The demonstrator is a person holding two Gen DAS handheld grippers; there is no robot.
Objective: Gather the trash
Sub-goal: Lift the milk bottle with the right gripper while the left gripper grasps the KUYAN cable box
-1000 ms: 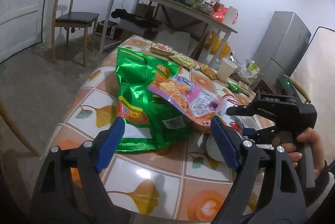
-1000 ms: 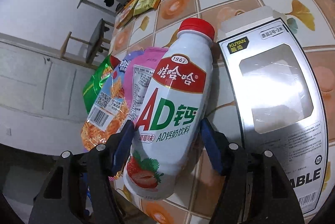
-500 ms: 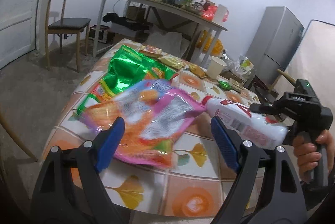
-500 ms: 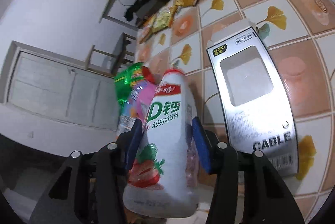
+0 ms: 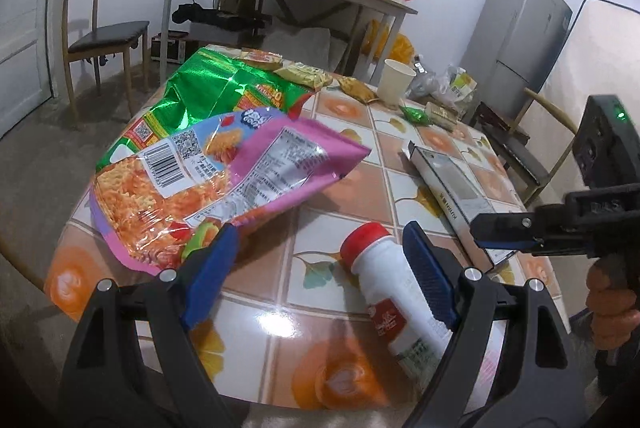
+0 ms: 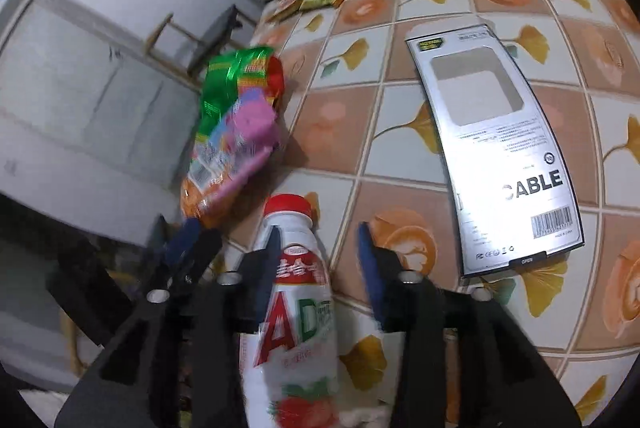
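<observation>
One red-capped drink bottle (image 5: 384, 288) lies on its side near the front edge of the desk (image 5: 352, 187). It sits between the fingers of the right hand-held gripper (image 6: 318, 248), whose jaws have just been easing apart, one pad clear of it. The left hand-held gripper (image 5: 320, 252) stands wide and empty. The bottle is smooth, round plastic and probably light. It may roll or slip, so the labelled middle looks the best place to clamp it.

White red-capped bottle (image 5: 394, 302) lying on table edge; pink snack bag (image 5: 208, 183) propped over green bag (image 5: 208, 95), maybe empty.
</observation>
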